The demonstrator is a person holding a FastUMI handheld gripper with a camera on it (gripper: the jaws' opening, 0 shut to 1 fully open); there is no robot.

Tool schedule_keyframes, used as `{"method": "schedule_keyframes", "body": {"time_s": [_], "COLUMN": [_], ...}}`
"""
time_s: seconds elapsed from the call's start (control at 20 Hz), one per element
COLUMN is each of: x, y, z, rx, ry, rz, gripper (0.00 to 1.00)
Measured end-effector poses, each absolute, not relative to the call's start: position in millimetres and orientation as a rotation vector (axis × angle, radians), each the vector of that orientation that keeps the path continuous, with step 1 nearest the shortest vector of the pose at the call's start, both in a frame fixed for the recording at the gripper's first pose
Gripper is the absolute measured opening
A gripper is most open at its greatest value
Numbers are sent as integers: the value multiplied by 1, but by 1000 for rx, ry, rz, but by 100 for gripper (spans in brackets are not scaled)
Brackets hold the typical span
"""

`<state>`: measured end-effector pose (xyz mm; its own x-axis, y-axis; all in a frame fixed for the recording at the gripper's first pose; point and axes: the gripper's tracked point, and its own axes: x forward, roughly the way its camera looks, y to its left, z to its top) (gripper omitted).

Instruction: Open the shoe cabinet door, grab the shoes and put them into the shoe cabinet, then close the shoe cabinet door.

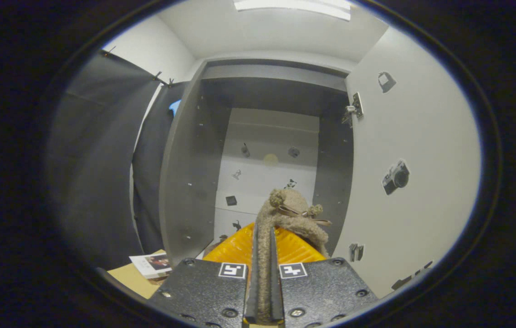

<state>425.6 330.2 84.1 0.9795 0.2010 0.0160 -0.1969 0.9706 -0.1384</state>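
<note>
My gripper [264, 255] is shut on a fuzzy tan shoe [292, 214] with a small bow on its top; both fingers press on its woolly edge, and the shoe sticks out ahead of the fingers. Just beyond it stands the grey shoe cabinet [185, 182], its inside dark and its white back panel [267, 173] showing small stickers. The cabinet door [417, 173], white with stickers and a hinge near its top, is swung wide open to the right of the fingers. The shoe hangs in front of the cabinet's opening.
A black cloth wall [98, 173] stands left of the cabinet. Below it, by the cabinet's left side, a booklet [150, 264] lies on a tan surface [132, 278]. A ceiling light [294, 7] glows above.
</note>
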Motion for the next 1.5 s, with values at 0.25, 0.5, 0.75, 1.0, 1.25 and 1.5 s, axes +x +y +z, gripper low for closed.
{"method": "schedule_keyframes", "body": {"time_s": [0.25, 0.5, 0.75, 1.0, 1.25, 1.5], "x": [505, 577, 620, 646, 656, 632], "y": [315, 317, 331, 345, 358, 350], "z": [51, 1, -38, -100, -111, -81], "rx": [-152, -219, -242, -128, -59, -64], "ry": [3, 92, 154, 336, 359, 326], "rz": [117, 113, 142, 157, 133, 118], "gripper": [14, 13, 14, 15, 20, 62]}}
